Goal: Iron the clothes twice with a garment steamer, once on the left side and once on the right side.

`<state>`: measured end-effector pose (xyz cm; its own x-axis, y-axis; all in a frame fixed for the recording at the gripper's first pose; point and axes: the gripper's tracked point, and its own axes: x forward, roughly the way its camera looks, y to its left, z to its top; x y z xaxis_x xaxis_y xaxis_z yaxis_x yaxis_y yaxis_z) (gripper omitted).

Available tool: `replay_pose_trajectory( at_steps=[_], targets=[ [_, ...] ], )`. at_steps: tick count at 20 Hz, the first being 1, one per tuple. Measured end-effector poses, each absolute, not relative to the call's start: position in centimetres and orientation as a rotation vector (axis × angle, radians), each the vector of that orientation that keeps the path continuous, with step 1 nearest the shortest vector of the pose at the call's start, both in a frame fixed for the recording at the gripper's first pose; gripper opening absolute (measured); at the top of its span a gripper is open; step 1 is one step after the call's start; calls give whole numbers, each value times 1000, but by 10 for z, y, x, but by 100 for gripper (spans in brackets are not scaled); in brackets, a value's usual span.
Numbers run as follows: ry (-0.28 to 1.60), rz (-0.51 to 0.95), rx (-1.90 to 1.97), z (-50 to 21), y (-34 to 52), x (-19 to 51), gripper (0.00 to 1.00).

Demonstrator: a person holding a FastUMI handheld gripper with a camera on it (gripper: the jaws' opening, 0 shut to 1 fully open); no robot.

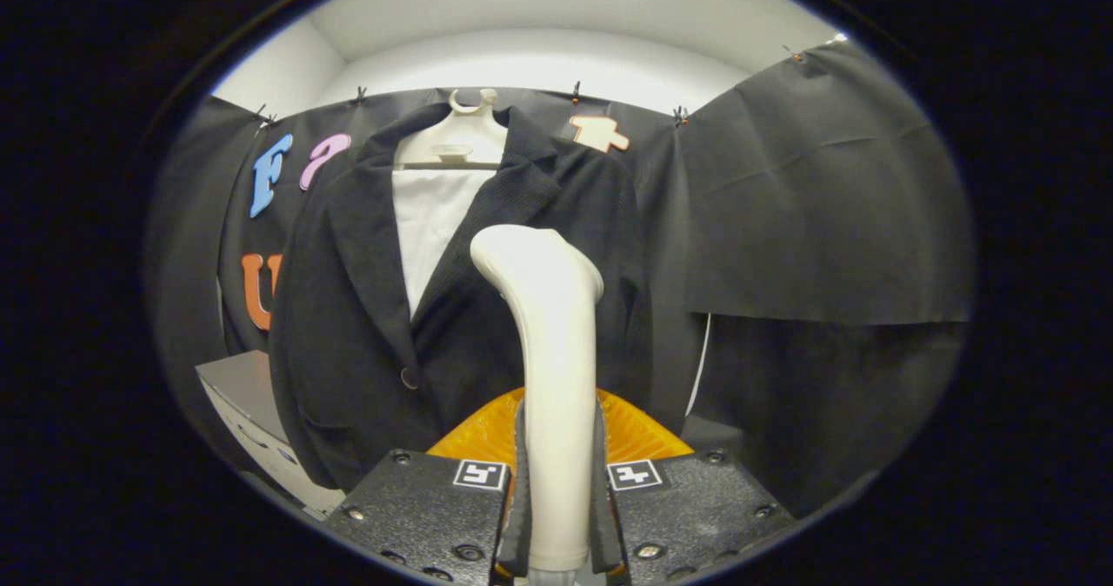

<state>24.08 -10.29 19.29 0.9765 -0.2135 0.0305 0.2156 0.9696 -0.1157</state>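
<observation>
One view: gripper view, forward along the fingers.
Gripper: gripper (558, 516) sat at the bottom centre of the frame, both fingers pressed against the handle of the garment steamer (548, 342), one on each side; it was pinching the steamer.
Steamer position: handle rose upright from between the fingers to the middle of the frame, its rounded head turned toward the clothes; whether the head touched the cloth could not be told.
Clothes: dark jacket (365, 308) hung on a pale hanger (452, 138) in the upper centre-left of the frame, over a white shirt (430, 212); one button (409, 378) sat on the front, left of the steamer handle.
Step in hand: judged to be the approach, or the start of a pass; the head stood over the right-of-frame front panel, near the lapel.
Next move: likely calls for bringing the head flat to the cloth and drawing it along one side, then repeating on the other side.
Surroundings: black cloth wall (826, 203) behind and at the right of the frame; grey box (239, 386) at the lower left; orange part (483, 434) just behind the fingers.
Obstructions: handle hid the lower centre of the jacket; the lapel fold and button could catch the head.
</observation>
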Motion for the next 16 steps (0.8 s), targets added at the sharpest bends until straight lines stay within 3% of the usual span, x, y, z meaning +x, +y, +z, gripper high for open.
replay_pose_trajectory(
  at_steps=[16],
  targets=[
    [135, -238, -117, 88, -120, 202, 29]
  ],
)
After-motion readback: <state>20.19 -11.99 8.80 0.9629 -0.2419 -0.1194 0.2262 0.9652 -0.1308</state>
